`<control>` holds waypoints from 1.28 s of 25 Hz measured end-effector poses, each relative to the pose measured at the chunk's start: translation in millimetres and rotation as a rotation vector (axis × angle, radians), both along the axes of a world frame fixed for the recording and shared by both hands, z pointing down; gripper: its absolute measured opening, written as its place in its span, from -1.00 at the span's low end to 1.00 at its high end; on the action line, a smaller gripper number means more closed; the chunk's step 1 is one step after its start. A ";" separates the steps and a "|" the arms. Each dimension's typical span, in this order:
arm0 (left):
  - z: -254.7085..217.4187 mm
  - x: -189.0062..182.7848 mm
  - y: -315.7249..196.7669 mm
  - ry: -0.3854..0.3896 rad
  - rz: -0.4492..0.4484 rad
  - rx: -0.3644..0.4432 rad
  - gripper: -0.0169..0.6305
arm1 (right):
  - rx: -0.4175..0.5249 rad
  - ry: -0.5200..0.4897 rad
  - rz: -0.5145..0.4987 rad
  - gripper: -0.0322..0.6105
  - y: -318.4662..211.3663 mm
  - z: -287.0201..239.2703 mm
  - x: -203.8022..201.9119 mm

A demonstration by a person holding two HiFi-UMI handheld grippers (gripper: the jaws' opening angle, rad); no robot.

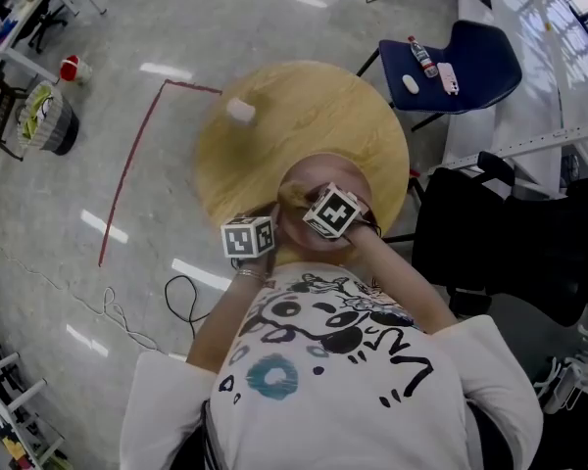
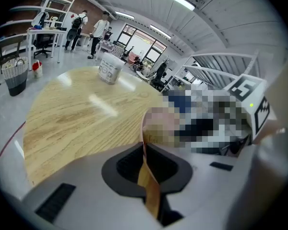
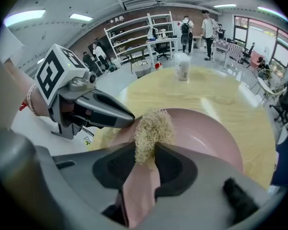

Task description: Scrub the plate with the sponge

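A pink plate [image 1: 323,172] lies at the near edge of the round wooden table [image 1: 274,135]. My left gripper [image 2: 146,169] is shut on the plate's rim [image 2: 145,176], which runs edge-on between its jaws. In the right gripper view the left gripper [image 3: 125,120] comes in from the left, with its tips at that rim. My right gripper [image 3: 146,157] is shut on a straw-coloured fibrous sponge [image 3: 152,128], held just over the plate [image 3: 206,133] near its left rim. Both marker cubes [image 1: 247,236] sit close together above the plate.
A white cup [image 1: 240,109] stands at the table's far side, also seen from the right gripper [image 3: 182,67]. A blue chair [image 1: 461,57] with small items is at the back right. A black chair [image 1: 510,233] is at the right. People stand by shelves in the background.
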State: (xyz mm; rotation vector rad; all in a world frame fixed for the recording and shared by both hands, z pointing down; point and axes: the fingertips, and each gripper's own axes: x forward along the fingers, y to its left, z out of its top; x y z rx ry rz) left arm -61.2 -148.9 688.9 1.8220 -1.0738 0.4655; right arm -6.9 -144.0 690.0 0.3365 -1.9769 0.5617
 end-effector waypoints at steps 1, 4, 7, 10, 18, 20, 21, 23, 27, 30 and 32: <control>-0.4 -0.5 0.4 0.000 -0.001 0.000 -0.85 | 0.007 0.006 -0.002 -0.50 -2.9 -2.1 -0.5; -0.1 -3.0 0.1 -0.002 -0.004 0.001 -0.85 | 0.024 0.020 -0.024 -0.49 -5.8 -3.1 -3.6; -1.1 -5.3 -0.6 -0.003 -0.012 0.001 -0.85 | 0.051 0.017 -0.011 -0.49 -8.0 -4.6 -3.8; -2.8 -3.7 -2.1 -0.002 -0.011 0.010 -0.85 | 0.079 -0.003 0.061 -0.50 -10.9 -11.0 6.8; -1.6 -1.1 -3.0 -0.026 0.007 0.021 -0.85 | 0.029 0.024 0.006 -0.49 11.4 -3.0 12.5; -2.2 -2.5 -3.7 -0.025 0.009 0.022 -0.85 | 0.036 0.019 0.009 -0.49 3.3 -3.8 9.7; -2.5 -3.9 -3.4 -0.027 0.011 0.021 -0.85 | 0.043 0.013 0.009 -0.49 -1.2 -4.0 7.4; -3.5 -7.0 -3.1 -0.031 0.010 0.019 -0.85 | 0.051 0.009 0.015 -0.49 -10.6 -4.7 4.6; -3.4 -6.2 -2.0 -0.023 -0.004 0.019 -0.85 | 0.040 0.035 0.041 -0.49 -23.4 -4.9 15.1; -2.2 -2.9 -0.6 -0.011 -0.009 0.029 -0.85 | 0.058 0.051 0.071 -0.49 -33.0 -3.9 30.3; -1.4 -1.8 -0.1 -0.009 -0.012 0.037 -0.85 | 0.074 0.062 0.093 -0.49 -38.2 -3.1 40.8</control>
